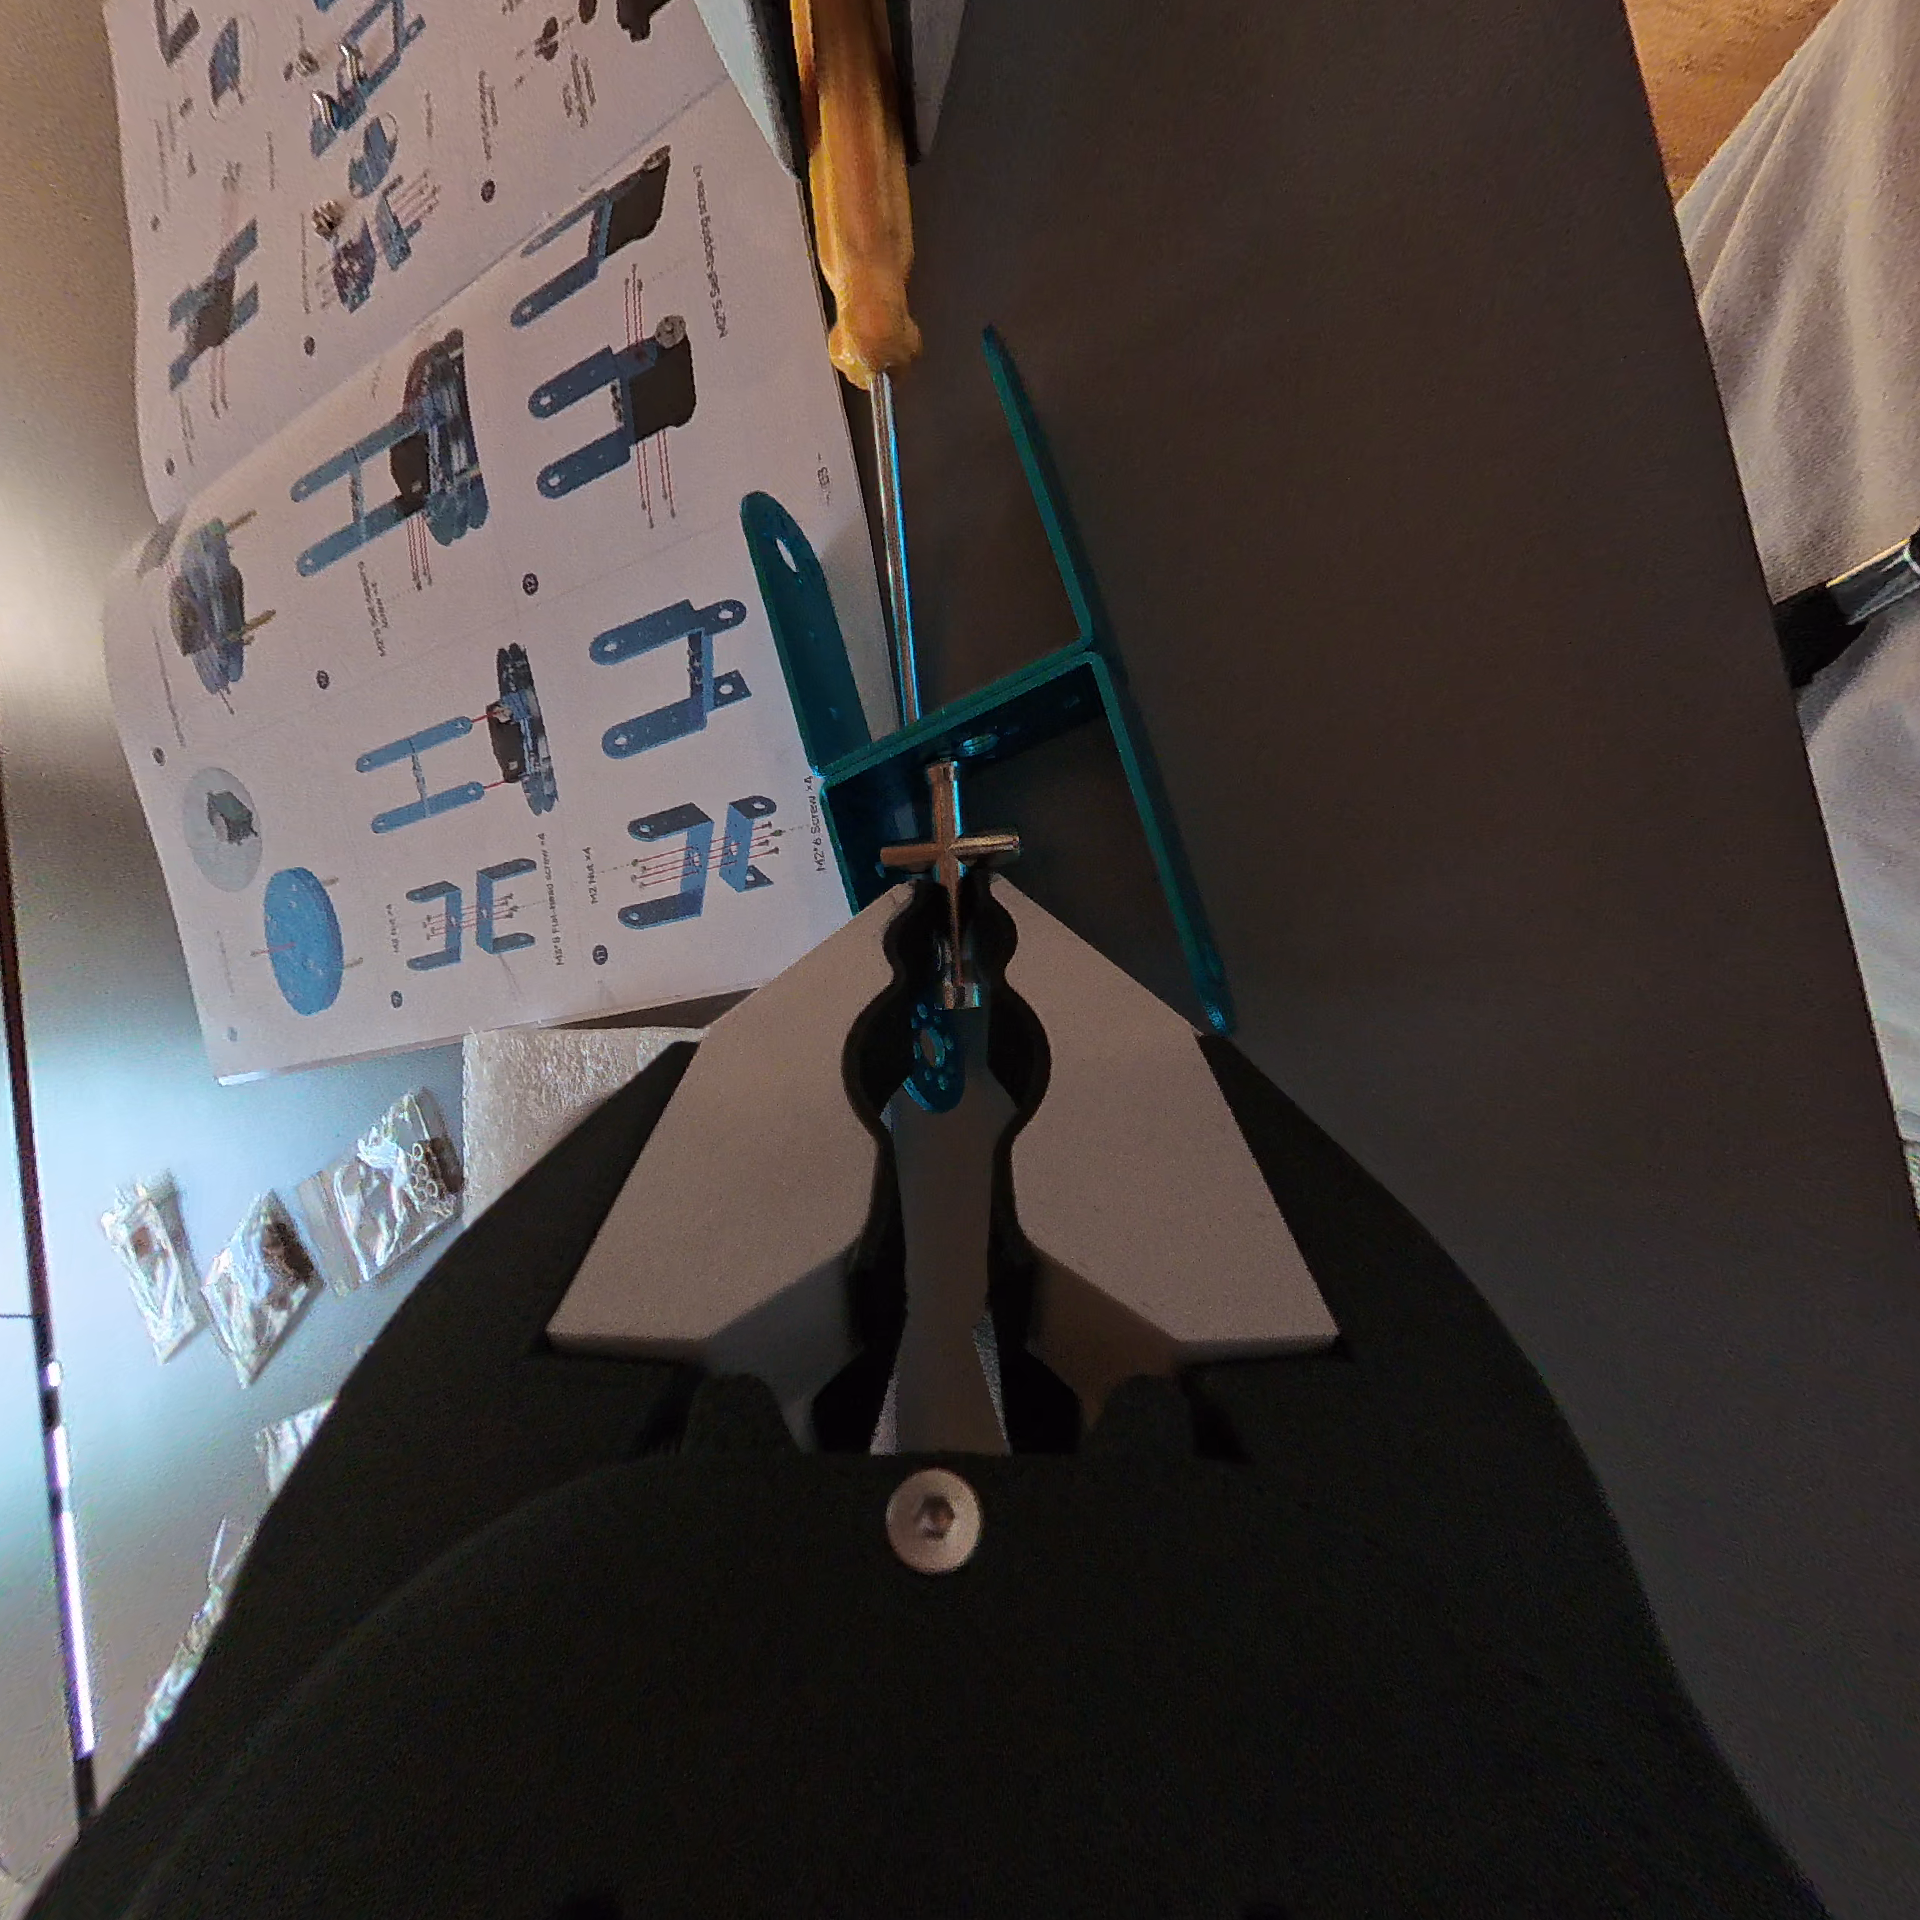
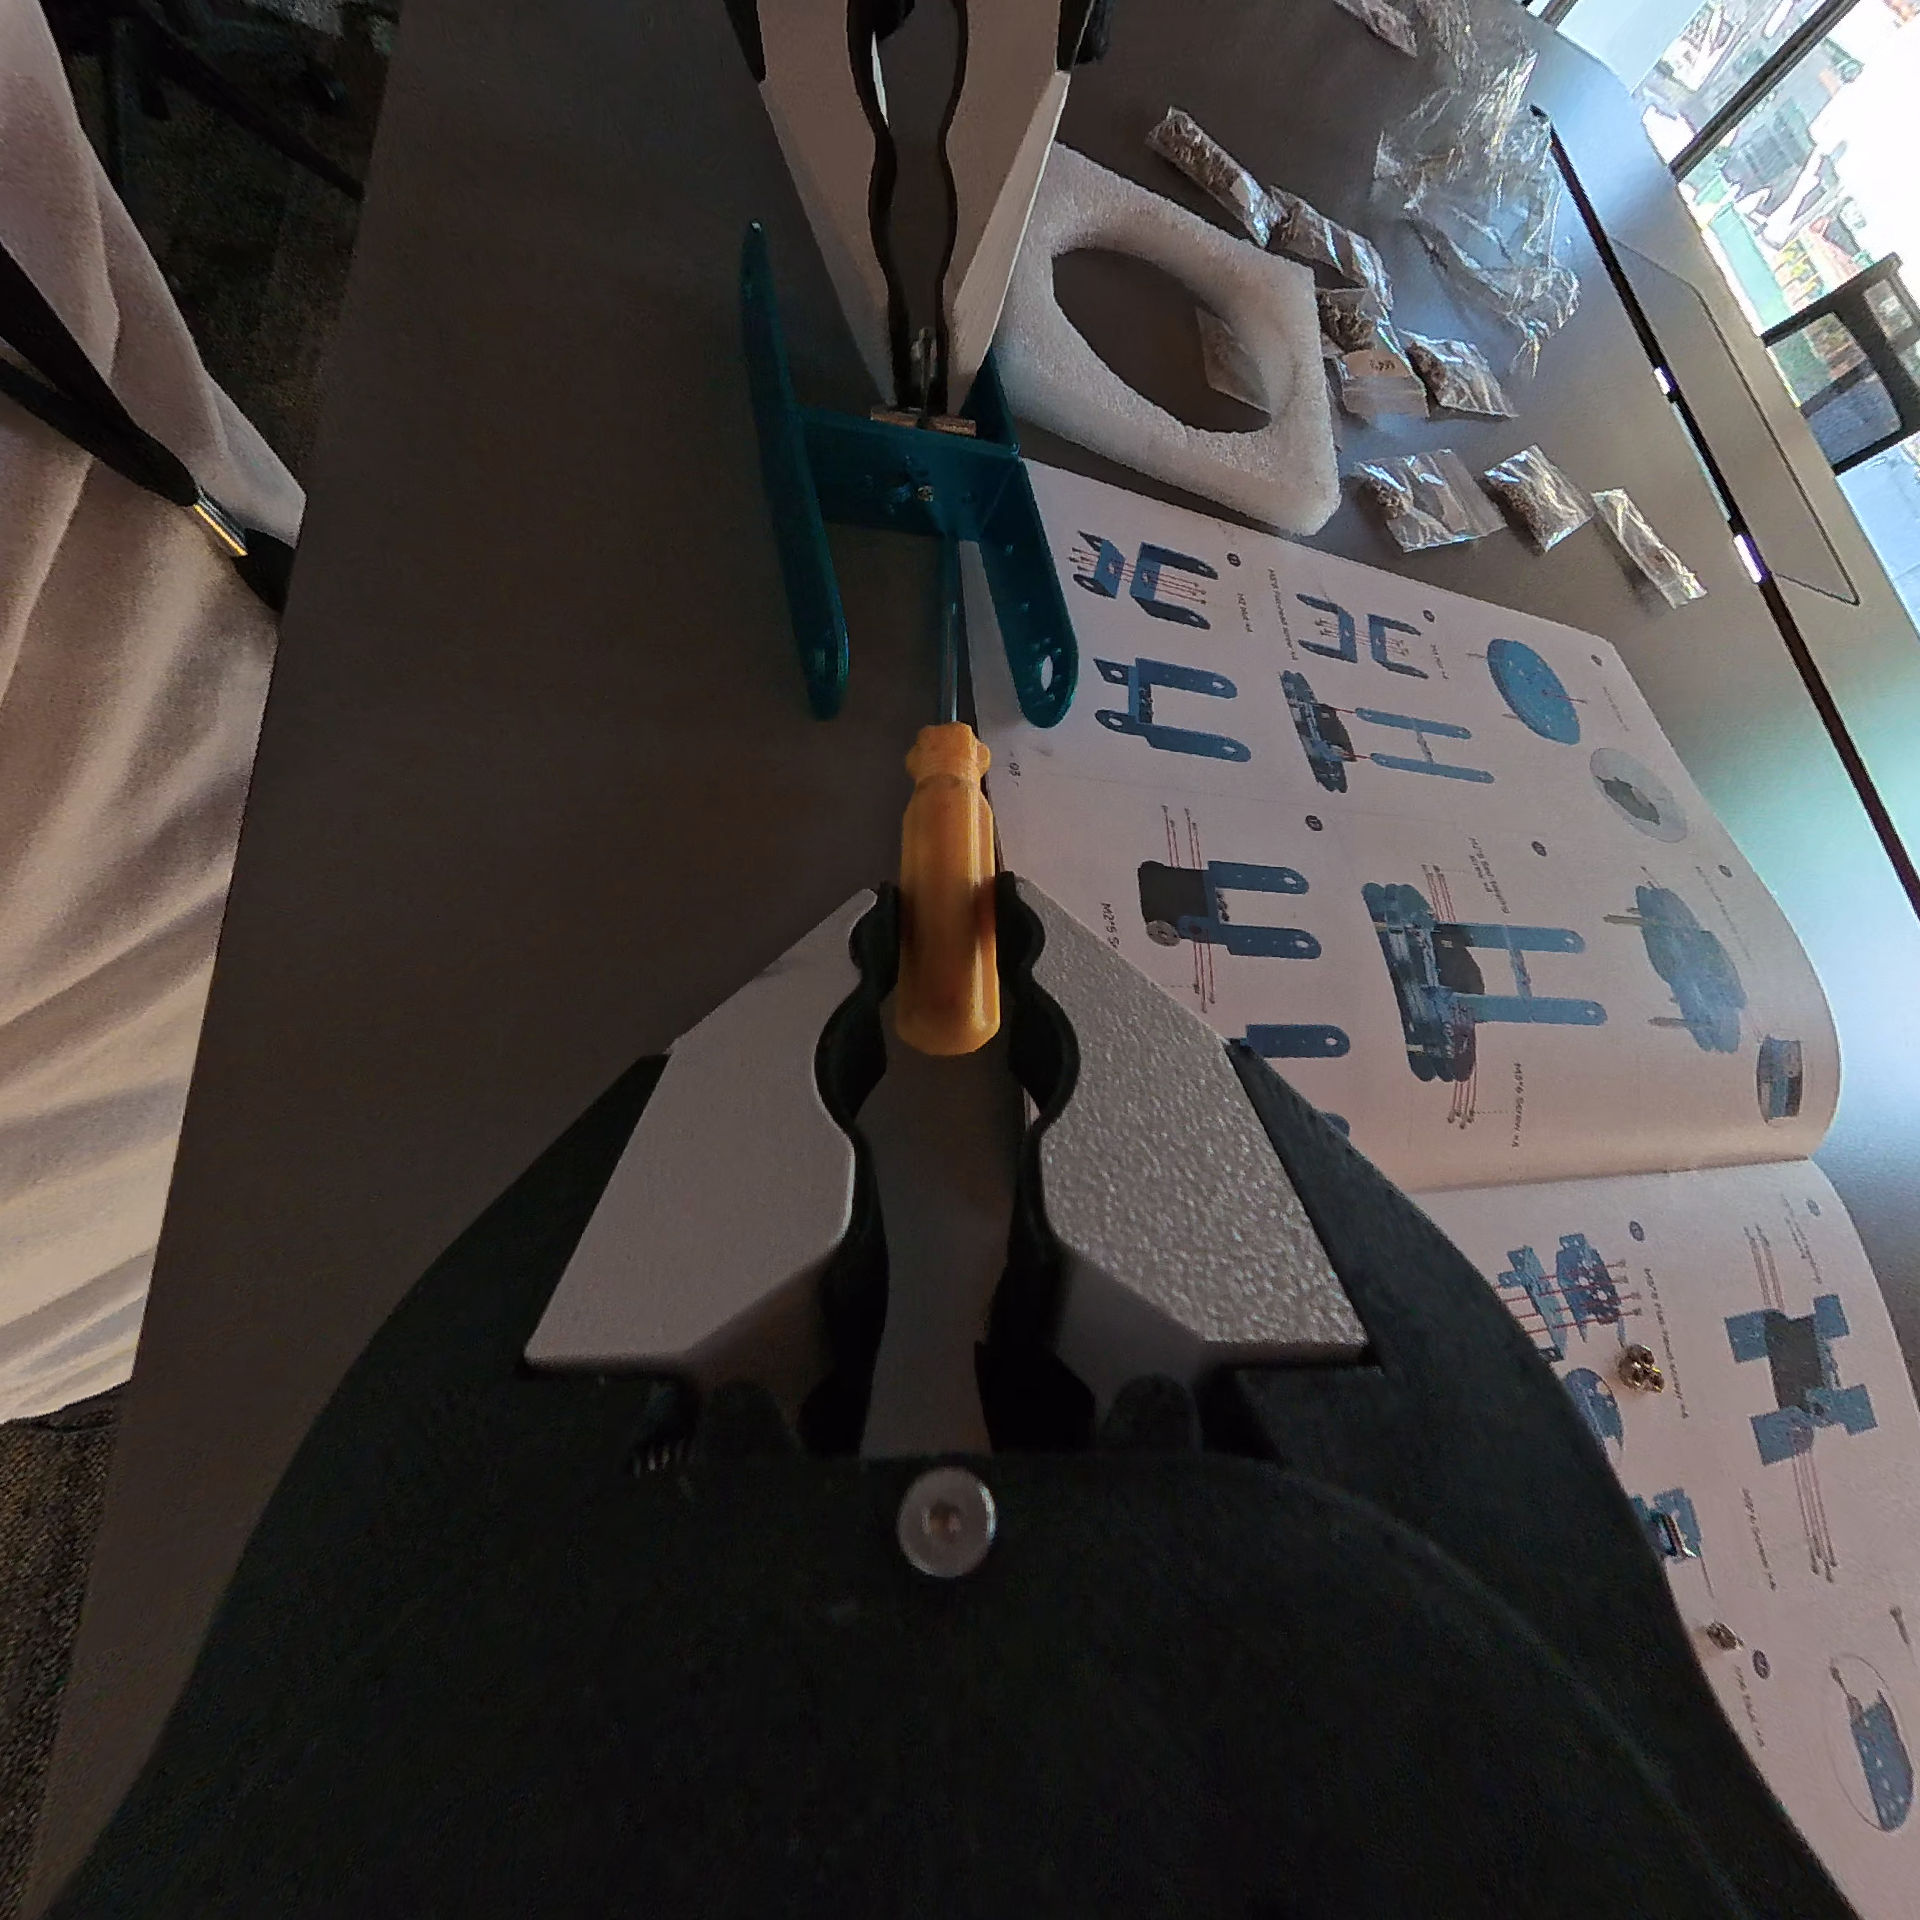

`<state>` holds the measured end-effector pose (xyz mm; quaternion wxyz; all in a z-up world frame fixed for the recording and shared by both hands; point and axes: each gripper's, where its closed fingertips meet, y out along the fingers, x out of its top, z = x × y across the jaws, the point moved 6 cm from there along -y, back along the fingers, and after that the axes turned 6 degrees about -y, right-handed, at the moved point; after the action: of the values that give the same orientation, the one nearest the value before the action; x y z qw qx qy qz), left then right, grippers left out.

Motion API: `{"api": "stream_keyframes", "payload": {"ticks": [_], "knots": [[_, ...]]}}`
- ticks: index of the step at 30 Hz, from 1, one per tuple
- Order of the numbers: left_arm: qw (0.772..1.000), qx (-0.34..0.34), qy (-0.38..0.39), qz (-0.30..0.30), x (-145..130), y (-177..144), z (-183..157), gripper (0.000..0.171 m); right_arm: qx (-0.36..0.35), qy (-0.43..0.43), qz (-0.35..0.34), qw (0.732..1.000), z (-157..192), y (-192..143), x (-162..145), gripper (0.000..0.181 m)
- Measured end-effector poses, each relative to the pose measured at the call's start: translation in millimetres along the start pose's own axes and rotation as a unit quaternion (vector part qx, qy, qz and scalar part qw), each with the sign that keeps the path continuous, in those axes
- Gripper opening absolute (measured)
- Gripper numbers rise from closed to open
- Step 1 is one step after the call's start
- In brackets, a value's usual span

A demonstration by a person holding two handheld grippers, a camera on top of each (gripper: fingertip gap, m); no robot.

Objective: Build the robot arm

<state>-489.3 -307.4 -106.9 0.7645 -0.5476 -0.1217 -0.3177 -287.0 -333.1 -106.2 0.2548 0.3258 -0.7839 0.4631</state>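
Note:
My left gripper (image 1: 951, 899) is shut on a small silver cross-shaped wrench (image 1: 948, 850), whose far end presses against the middle plate of a teal H-shaped metal bracket (image 1: 1039, 717) standing on the grey table. My right gripper (image 2: 943, 899) is shut on the yellow handle of a screwdriver (image 2: 940, 831). Its shaft runs forward between the bracket's (image 2: 914, 488) two near legs to that same plate. The left gripper (image 2: 920, 364) shows at the top of the right wrist view, on the bracket's far side. The screwdriver (image 1: 868, 260) comes in from the top of the left wrist view.
An open assembly manual (image 2: 1455, 831) lies right of the bracket, with a few loose small screws or nuts (image 2: 1642, 1371) on it. A white foam frame (image 2: 1247, 416) and several small parts bags (image 2: 1455, 499) lie beyond. White fabric (image 2: 104, 727) hangs past the table's left edge (image 2: 312, 623). The gap from one gripper's tips to the other's is roughly 12 cm.

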Motion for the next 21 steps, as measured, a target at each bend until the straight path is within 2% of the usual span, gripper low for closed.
{"api": "stream_keyframes", "payload": {"ticks": [8,16,21], "knots": [[0.998,-0.012,-0.051,0.045,6,-1,0,0.005,-0.001,0.008,-0.014,1.0,5,-2,5,0.018],[0.986,-0.02,-0.138,0.087,10,-3,-4,0.005,-0.017,0.014,-0.017,1.0,16,-2,11,0.018],[0.985,-0.014,-0.148,0.093,9,-4,-6,0.005,-0.031,0.021,-0.01,0.999,21,-1,16,0.018]]}}
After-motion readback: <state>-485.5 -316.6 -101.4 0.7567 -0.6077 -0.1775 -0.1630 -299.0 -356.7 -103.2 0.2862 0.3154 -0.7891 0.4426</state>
